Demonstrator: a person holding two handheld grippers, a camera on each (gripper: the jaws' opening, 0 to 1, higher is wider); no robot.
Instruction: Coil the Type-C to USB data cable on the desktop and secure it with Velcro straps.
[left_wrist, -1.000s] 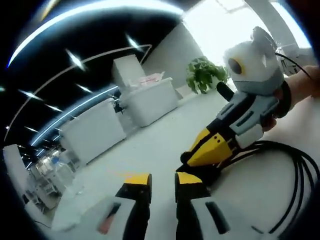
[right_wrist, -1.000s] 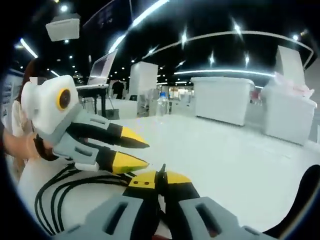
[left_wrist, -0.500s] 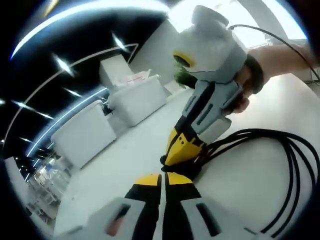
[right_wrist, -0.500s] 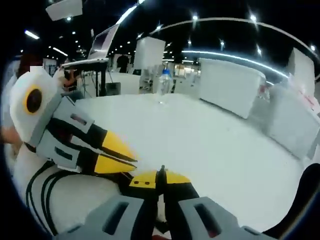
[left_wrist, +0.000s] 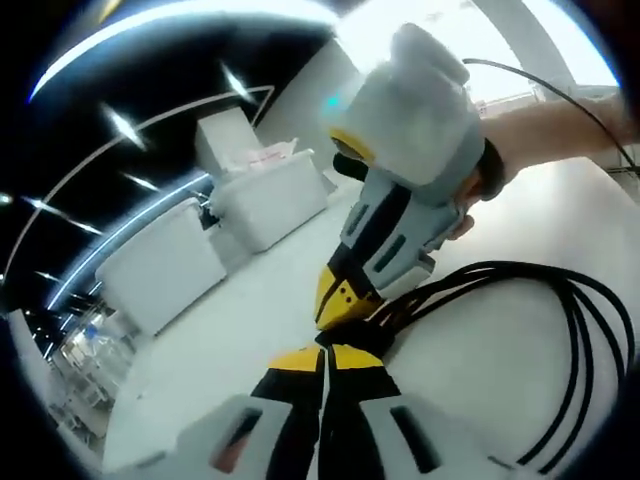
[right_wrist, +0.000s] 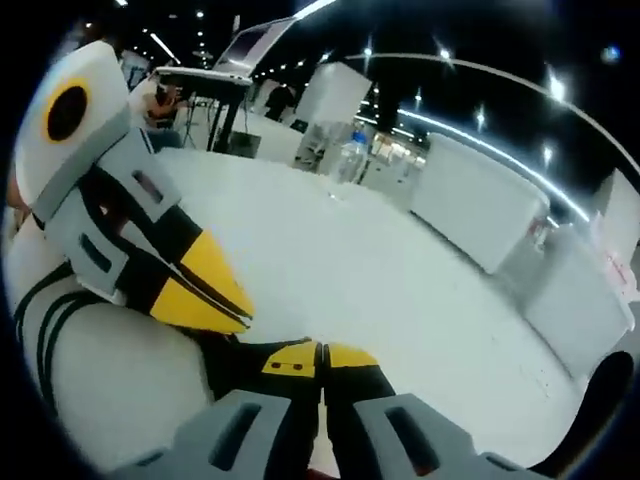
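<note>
Both grippers meet tip to tip at one end of the coiled cable, which lies on the white desk. In the left gripper view, the left gripper has its jaws together, tips right at the black bunch where the loops gather; whether it pinches the strap or the cable there I cannot tell. The right gripper comes in from above and ahead of it, its yellow tips touching the same bunch, the loops fanning out to the right behind it.

In the right gripper view the right gripper also has its jaws together, with the left gripper just to its left, tips nearly closed, and a few cable strands beyond it.

The coiling looks done; the step in hand seems to be wrapping the strap round the gathered end. Next calls for one gripper to hold the bunch tight while the other pulls the strap over and presses it down.

Ahead of both grippers the desk is open; white bins and a bottle stand well apart, so there is room to swing
</note>
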